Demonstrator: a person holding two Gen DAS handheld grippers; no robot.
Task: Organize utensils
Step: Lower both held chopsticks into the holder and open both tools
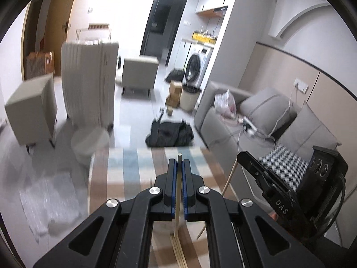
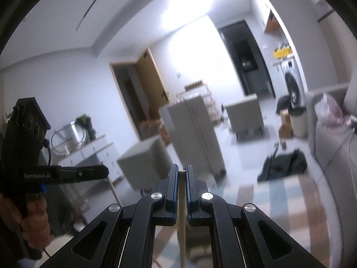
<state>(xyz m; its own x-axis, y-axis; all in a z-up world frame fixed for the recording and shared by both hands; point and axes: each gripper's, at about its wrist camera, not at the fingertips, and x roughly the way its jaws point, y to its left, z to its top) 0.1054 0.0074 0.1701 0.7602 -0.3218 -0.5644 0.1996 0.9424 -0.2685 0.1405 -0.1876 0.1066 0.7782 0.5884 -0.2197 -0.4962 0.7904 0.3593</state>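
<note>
Chopstick (image 1: 177,192) in each clamped gripper

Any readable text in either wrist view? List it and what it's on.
"DAS": on the right gripper body, left wrist view; any further letters are cut off.
"GenRobot.AI": on the left gripper body, right wrist view.
Yellow boxes above the washing machine: print too blurred to read.

A: Where did the left wrist camera sit?

B: Just behind its own black two-finger gripper (image 1: 179,167), tilted down over a striped blue-and-tan cloth (image 1: 138,163), facing a grey sofa (image 1: 263,111) and a white front-loading washing machine (image 1: 196,67).

A: And the right one?

B: Nearer level, catching more ceiling. Both shared the washing machine (image 2: 294,84), a white ribbed radiator (image 1: 89,80) and a black bag on the floor (image 2: 283,163).
</note>
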